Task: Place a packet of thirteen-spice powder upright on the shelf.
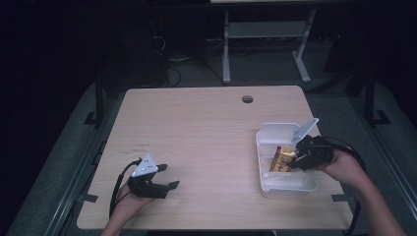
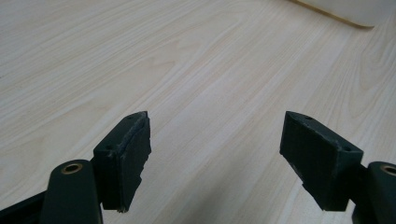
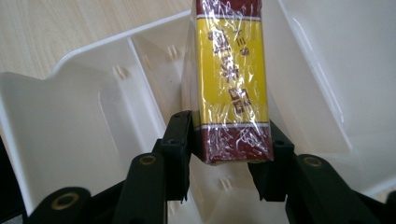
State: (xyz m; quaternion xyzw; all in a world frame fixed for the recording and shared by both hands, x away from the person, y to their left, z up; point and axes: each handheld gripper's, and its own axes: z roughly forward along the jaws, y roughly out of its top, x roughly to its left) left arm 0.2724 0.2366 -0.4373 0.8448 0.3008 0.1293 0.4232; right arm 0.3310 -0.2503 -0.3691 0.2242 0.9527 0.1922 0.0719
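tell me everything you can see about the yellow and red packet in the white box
The packet is a slim rectangular block, yellow in the middle with dark red ends and dark printed characters, wrapped in shiny, crinkled clear film. It lies inside the middle compartment of the white plastic box, and the right gripper has its jaws against both sides of one red end.

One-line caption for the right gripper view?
Right gripper jaws grip a cellophane-wrapped yellow-and-maroon box over the compartmented white plastic tray.

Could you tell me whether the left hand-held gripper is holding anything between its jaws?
No, the left hand-held gripper stands open with only bare table between its jaws.
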